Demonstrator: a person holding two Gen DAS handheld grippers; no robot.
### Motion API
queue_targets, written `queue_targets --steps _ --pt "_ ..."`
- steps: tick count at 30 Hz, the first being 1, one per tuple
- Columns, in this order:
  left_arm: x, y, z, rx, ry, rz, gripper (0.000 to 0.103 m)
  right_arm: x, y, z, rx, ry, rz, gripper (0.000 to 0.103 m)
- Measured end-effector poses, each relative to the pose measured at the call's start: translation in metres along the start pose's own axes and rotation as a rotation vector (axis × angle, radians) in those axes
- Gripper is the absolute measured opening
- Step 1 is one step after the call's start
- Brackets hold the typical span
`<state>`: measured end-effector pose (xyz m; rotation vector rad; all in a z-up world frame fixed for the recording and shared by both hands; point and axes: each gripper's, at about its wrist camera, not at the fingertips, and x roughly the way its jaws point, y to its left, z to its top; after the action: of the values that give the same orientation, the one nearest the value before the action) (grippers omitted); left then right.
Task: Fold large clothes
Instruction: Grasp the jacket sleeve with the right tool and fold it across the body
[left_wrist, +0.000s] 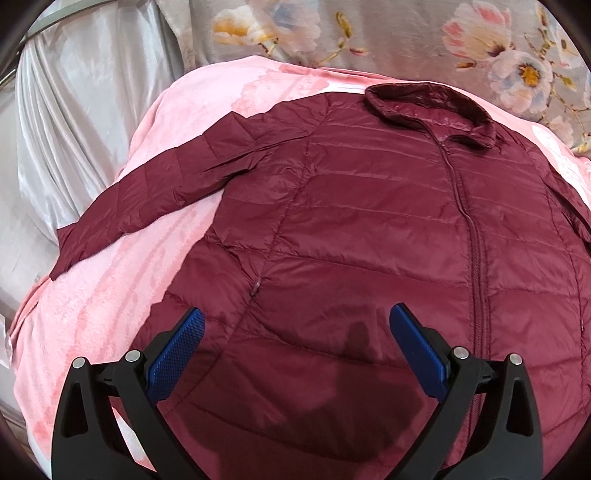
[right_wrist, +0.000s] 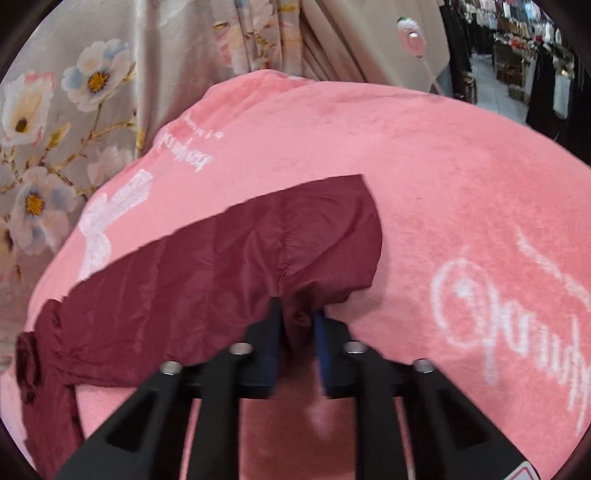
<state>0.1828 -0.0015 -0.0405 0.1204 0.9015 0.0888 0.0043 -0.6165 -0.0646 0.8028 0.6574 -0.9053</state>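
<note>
My right hand-held gripper (right_wrist: 298, 325) is clamped on a pinch of the maroon sleeve (right_wrist: 207, 258), close to its cuff end, with the fabric bunched up between the blue pads. In the right wrist view the sleeve runs as a long band from the cuff at centre frame down toward the lower left, where it joins the rest of the jacket at the frame's left edge. So the sleeve's long axis points from my grip back toward the lower left of that frame, and I judge that is the direction the fold has to travel: sleeve carried in over the body.

My left hand-held gripper (left_wrist: 295, 321) hangs with its jaws spread wide and nothing between them, above the lower hem area of the puffer jacket (left_wrist: 369, 221). The jacket lies flat, front up and zipped, on the pink blanket (left_wrist: 92, 295), collar (left_wrist: 432, 107) toward the upper right of the left wrist view. Its other sleeve (left_wrist: 147, 199) stretches out toward the left of that frame, well apart from the left hand-held gripper.

The right hand-held gripper holds the sleeve to be moved; the left one is nearer the jacket's body and could pin it.
</note>
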Motion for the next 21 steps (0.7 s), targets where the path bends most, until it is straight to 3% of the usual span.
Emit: queue_targets --steps 4,10,15,21 --pt "0.005 0.008 0.006 -0.006 -0.008 0.028 0.098 -0.022 0.05 0.009 -0.099 -0.096 0.05 0.006" --pt "0.01 0.027 0.016 -0.044 -0.02 0.05 0.098 -0.082 0.188 -0.007 -0.352 -0.167 0.317 0.006" --pt "0.016 0.045 0.018 -0.075 -0.014 0.052 0.098 -0.123 0.318 -0.081 -0.632 -0.122 0.561 0.006" --pt "0.027 0.07 0.017 -0.11 -0.001 0.058 0.098 -0.14 0.416 -0.19 -0.859 -0.006 0.731 0.006"
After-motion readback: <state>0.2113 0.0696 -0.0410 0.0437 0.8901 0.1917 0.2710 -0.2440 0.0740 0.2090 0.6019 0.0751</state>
